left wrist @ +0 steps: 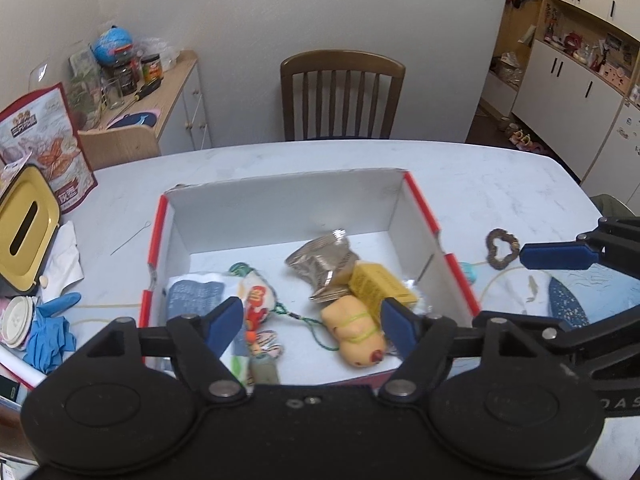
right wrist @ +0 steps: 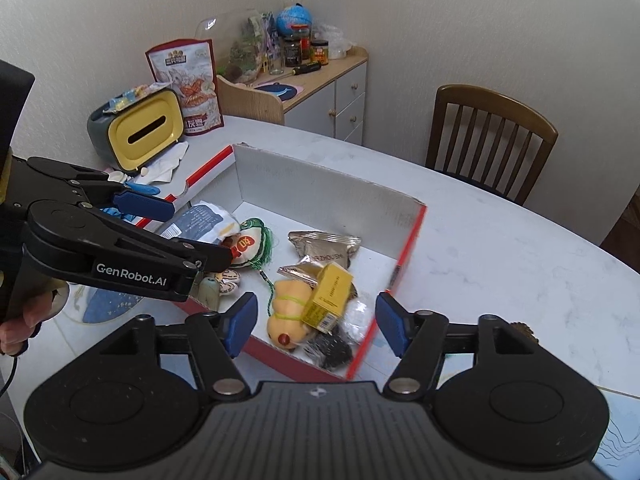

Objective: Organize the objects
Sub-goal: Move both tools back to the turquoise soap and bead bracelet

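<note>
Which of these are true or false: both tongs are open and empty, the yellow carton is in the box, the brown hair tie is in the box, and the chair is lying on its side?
1. Both the left tongs and the right tongs are open and hold nothing. True.
2. The yellow carton lies inside the box. True; it leans against the yellow toy.
3. The brown hair tie is inside the box. False; it lies on the table, outside the box's right wall.
4. The chair lies on its side. False; it stands upright at the table's far edge.
</note>
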`<state>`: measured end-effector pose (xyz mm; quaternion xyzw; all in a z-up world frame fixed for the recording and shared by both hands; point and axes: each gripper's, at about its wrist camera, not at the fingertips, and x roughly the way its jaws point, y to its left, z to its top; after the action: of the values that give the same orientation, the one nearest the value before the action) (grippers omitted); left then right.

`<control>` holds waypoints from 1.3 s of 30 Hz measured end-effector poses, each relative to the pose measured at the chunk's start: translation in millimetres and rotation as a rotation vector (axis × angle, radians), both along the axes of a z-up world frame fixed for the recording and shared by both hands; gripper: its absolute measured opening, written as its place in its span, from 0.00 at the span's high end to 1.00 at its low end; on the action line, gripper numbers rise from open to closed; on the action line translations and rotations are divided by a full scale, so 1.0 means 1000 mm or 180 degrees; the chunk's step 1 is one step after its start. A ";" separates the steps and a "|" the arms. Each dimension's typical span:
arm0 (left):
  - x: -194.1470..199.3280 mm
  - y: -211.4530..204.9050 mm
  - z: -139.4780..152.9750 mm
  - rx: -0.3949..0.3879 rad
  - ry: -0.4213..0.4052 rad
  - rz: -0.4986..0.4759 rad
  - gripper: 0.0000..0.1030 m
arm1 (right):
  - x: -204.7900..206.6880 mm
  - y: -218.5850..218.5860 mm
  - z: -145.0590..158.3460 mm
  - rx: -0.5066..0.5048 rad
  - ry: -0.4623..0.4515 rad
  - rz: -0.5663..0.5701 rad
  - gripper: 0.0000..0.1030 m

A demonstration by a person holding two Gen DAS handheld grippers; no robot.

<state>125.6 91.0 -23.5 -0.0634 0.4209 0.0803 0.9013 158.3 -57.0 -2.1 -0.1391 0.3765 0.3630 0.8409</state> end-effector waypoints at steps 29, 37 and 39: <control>0.034 -0.148 0.000 -0.0083 -0.0275 -0.0266 0.01 | 0.047 -0.169 -0.002 0.0322 0.0067 -0.0380 0.10; 0.050 -0.183 -0.014 -0.0095 -0.0282 -0.0230 0.01 | 0.073 -0.203 -0.020 0.0301 0.0131 -0.0557 0.05; 0.054 -0.188 -0.020 -0.0090 -0.0288 -0.0178 0.01 | 0.080 -0.209 -0.026 0.0296 0.0160 -0.0603 0.05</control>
<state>179.8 -97.0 -43.2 -0.0679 0.3824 0.0461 0.9203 238.7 -265.7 -27.7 -0.0545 0.3916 0.3023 0.8673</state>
